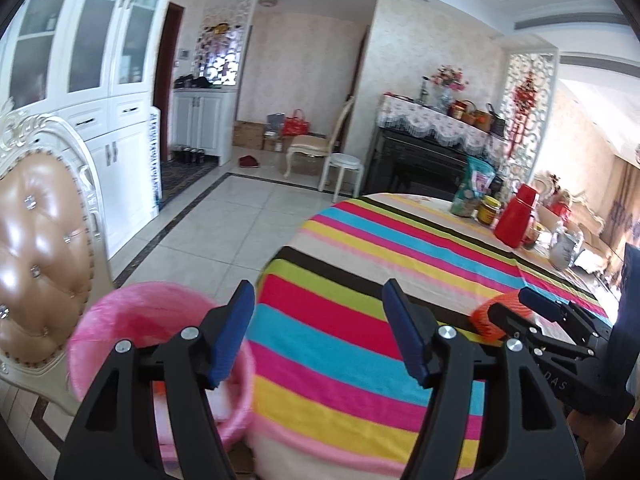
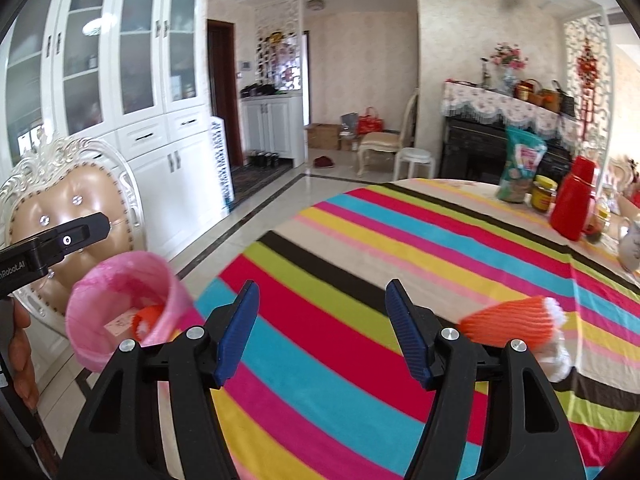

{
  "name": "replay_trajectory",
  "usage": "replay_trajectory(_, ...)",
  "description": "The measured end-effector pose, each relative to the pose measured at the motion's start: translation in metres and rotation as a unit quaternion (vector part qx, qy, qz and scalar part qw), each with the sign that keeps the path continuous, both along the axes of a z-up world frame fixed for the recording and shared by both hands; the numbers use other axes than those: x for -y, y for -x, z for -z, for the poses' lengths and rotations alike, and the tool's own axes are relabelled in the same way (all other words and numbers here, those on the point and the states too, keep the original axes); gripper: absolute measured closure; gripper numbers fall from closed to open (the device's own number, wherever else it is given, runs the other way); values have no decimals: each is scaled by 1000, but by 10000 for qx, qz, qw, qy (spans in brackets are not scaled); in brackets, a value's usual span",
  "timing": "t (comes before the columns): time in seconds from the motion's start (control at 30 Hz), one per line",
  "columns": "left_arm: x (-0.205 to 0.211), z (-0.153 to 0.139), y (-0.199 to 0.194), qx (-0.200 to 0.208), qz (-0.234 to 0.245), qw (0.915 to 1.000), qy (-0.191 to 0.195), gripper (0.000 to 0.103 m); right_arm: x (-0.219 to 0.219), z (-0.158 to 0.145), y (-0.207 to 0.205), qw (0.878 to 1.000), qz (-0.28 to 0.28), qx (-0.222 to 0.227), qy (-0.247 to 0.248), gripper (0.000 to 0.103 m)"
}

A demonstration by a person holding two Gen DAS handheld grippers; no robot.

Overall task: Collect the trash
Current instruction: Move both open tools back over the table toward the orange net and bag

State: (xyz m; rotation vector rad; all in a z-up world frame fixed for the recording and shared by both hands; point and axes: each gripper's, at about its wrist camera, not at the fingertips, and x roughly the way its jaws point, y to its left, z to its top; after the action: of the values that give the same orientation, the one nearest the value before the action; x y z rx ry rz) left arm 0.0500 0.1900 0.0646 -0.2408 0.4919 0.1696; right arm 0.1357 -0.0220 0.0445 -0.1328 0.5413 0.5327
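— Where's the trash?

— An orange ribbed knitted piece with white fluff (image 2: pixel 516 318) lies on the striped tablecloth (image 2: pixel 360 280), just right of the right gripper (image 2: pixel 322 330), whose fingers are spread, empty.

— And the left gripper (image 1: pixel 320 334)?

— Spread too, holding nothing, between table edge and the pink-lined round bin (image 1: pixel 132 320) on the floor beside the table.
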Motion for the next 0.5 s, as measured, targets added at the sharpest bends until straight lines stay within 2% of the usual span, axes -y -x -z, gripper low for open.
replay_trajectory(0.27,55,-7,-30,49,425,9991,-82,35,64,-3,-22,9985,525,88,-146,33)
replay_trajectory(0.5,95,-9,-56,93,797,9966,-200,33,104,1,-41,9961,868,147,-110,32)
